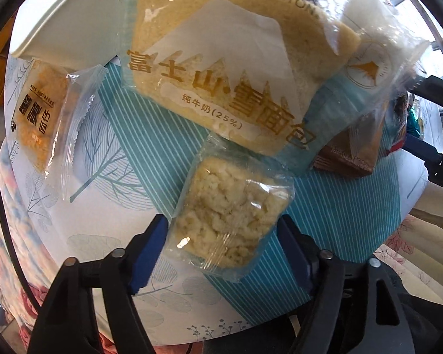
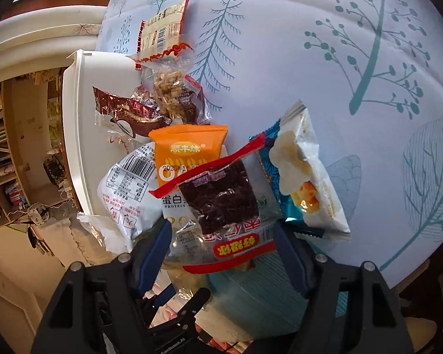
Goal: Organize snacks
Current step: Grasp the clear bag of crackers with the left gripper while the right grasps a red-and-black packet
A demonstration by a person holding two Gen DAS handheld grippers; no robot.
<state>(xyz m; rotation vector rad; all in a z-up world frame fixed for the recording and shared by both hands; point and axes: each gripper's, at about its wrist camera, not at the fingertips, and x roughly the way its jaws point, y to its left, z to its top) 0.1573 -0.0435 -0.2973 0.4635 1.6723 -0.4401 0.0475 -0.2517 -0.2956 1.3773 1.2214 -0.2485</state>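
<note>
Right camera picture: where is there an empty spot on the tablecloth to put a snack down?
Bare tablecloth lies right of and beyond the white-and-blue chip packet, around the big teal branch print. It is crowded on the left, where packets pile from the orange packet across to the white bin.

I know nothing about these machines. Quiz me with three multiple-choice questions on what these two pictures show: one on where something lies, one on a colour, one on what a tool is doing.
1. Where does the big Calleton bread pack lie relative to the crumbly cake packet?
A. Beyond it, overlapping its far end
B. Under it
C. Far off to the left

2. What colour is the top of the protein snack packet?
A. Green
B. Orange
C. Black

3. What is the right tool doing?
A. Hanging over bare cloth
B. Flanking the dark snack packet with red edges
C. Gripping a cup

Answers: 1 A, the bread covers the cake packet's far edge. 2 B, orange band visible. 3 B, the fingers sit either side of it.
</note>
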